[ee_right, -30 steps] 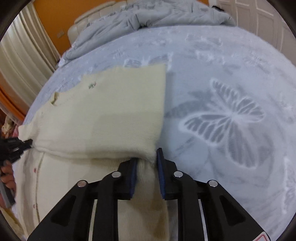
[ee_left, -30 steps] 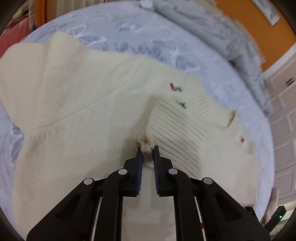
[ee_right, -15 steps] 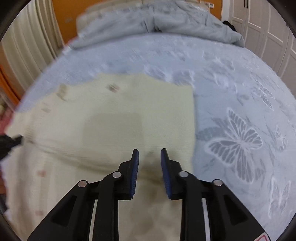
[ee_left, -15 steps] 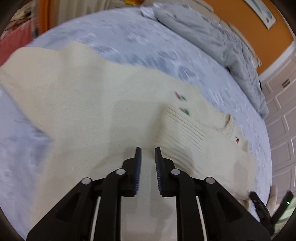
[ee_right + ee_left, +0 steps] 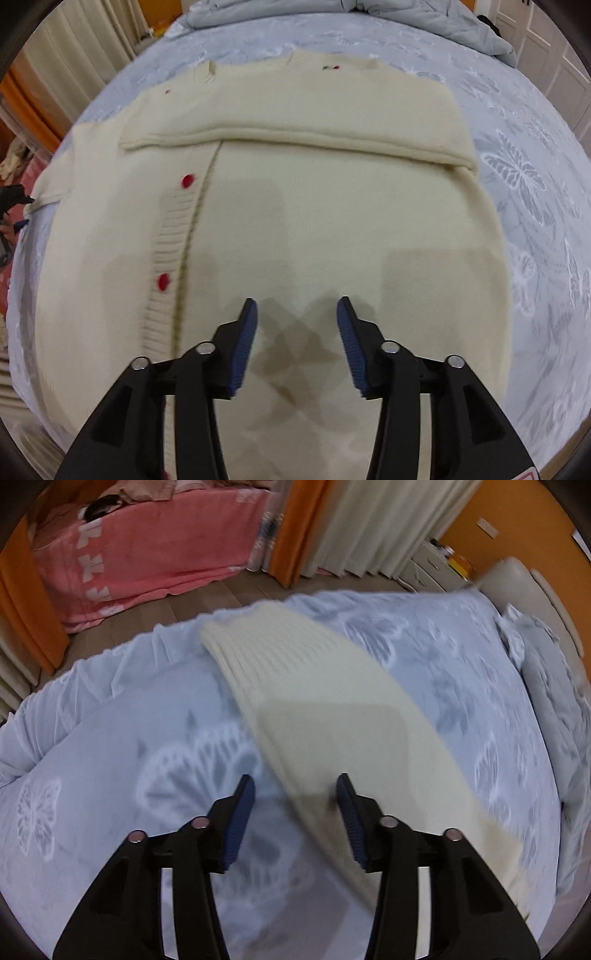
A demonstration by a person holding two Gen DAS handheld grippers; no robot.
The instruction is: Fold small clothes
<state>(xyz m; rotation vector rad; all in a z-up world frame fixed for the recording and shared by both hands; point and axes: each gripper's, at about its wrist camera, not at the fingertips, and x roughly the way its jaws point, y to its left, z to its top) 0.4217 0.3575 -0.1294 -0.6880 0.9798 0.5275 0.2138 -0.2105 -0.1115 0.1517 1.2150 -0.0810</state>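
while both jaws have just been opening with nothing held, the left gripper [image 5: 293,790] is hovering nearer the cream cardigan's sleeve [image 5: 321,701], lying lengthwise ahead on the bed [image 5: 110,720], and the right gripper [image 5: 295,314] is hanging over the cardigan's body [image 5: 314,206].

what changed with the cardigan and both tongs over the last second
Both tongs let go: a second ago each pinched cream cardigan fabric; their jaws have just been opening and now stand apart with nothing clamped. The left tongs swung off the body to the sleeve lying out on the blue bedspread. The right tongs moved over the cardigan's front. The other sleeve stays folded across the top.
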